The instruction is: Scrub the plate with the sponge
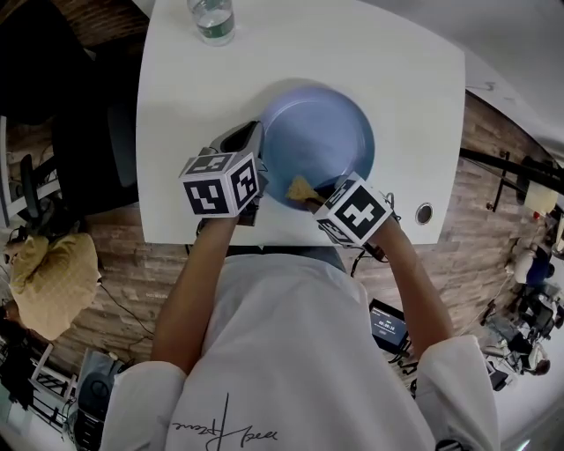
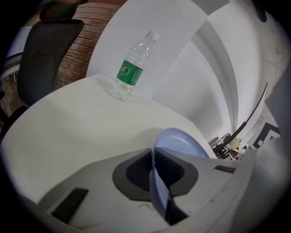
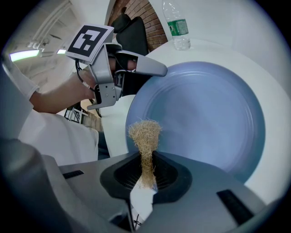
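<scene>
A light blue plate (image 1: pixel 317 141) lies on the white table (image 1: pixel 388 70). My left gripper (image 1: pixel 256 167) is shut on the plate's left rim (image 2: pixel 157 173); in the left gripper view the rim runs edge-on between the two pads. My right gripper (image 1: pixel 313 201) is shut on a tan fibrous sponge (image 1: pixel 301 188), squeezed thin between its pads (image 3: pixel 144 168). The sponge's loose end (image 3: pixel 144 134) sticks out over the near left part of the plate (image 3: pixel 204 113). The left gripper (image 3: pixel 136 68) also shows in the right gripper view, clamped on the plate's edge.
A clear water bottle with a green label (image 2: pixel 131 68) stands upright at the far side of the table (image 1: pixel 211 19). A black office chair (image 2: pixel 45 50) stands beyond the table's left edge. The table's near edge runs just under both grippers.
</scene>
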`<state>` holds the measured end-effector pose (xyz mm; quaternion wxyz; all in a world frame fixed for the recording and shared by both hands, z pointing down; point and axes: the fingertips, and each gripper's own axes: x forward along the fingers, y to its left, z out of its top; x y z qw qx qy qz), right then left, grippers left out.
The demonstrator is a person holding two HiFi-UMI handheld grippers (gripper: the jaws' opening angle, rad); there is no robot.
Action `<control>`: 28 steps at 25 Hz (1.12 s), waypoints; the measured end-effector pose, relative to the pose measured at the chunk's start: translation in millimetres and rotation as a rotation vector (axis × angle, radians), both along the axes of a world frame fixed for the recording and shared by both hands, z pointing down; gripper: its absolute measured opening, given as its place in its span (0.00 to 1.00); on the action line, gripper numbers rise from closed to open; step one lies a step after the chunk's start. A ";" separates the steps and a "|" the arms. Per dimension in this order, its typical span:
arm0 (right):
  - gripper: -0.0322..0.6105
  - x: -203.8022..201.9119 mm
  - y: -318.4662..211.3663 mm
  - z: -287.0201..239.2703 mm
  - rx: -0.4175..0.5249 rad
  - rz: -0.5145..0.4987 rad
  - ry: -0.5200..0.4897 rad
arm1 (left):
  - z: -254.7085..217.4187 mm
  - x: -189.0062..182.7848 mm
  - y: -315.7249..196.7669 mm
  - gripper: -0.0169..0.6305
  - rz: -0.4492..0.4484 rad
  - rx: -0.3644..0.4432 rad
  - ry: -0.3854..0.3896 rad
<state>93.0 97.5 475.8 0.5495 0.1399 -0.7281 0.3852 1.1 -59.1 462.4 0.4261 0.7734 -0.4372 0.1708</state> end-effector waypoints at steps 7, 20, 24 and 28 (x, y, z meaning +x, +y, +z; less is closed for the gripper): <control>0.12 9.1 -0.3 1.4 0.010 -0.041 0.027 | 0.6 -0.4 0.5 0.07 0.006 -0.004 -0.001; 0.12 29.1 -3.6 1.8 0.040 -0.108 0.070 | -0.1 2.3 2.3 0.07 0.010 -0.004 -0.004; 0.12 35.8 -3.0 2.4 0.047 -0.122 0.090 | 0.8 2.3 5.7 0.07 0.011 -0.009 -0.003; 0.12 40.9 -7.4 3.2 0.061 -0.110 0.096 | 0.5 3.0 5.1 0.07 0.016 -0.005 -0.007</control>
